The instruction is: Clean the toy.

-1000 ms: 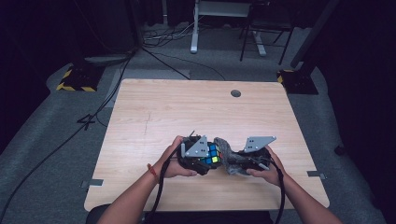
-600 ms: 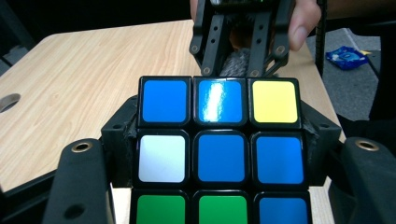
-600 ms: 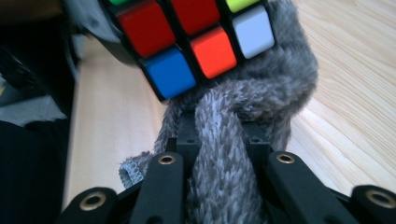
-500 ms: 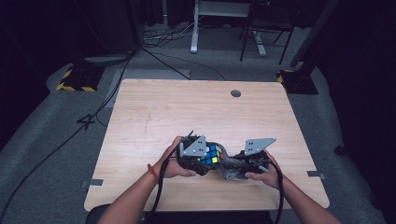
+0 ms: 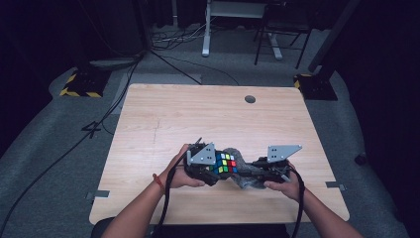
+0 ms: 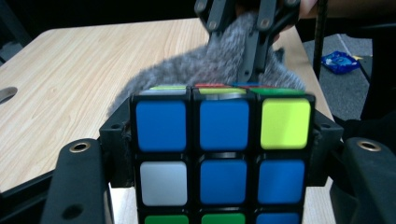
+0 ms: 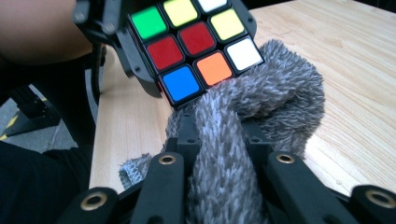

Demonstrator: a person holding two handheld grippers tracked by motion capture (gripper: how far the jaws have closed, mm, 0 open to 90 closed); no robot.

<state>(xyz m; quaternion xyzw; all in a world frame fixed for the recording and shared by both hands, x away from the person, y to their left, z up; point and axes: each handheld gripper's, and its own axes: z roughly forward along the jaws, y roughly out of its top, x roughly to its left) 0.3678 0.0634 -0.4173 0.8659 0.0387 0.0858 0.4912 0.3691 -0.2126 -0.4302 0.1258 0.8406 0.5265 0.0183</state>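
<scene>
A scrambled Rubik's cube (image 5: 225, 164) is held just above the near part of the table, with my left gripper (image 5: 216, 166) shut on it. In the left gripper view the cube (image 6: 223, 182) sits between the two black jaws, its blue-dominated face toward the camera. A grey fuzzy cloth (image 5: 243, 174) is bunched against the cube's right and far sides. My right gripper (image 5: 253, 171) is shut on that cloth. In the right gripper view the cloth (image 7: 261, 107) runs up between the jaws and touches the cube (image 7: 196, 42) at its lower edge.
The wooden table (image 5: 198, 119) has a round cable hole (image 5: 250, 99) near its far edge. Cables (image 5: 163, 54) and a desk leg (image 5: 205, 29) lie on the floor beyond it. A blue packet (image 6: 340, 61) lies on the floor beside the table.
</scene>
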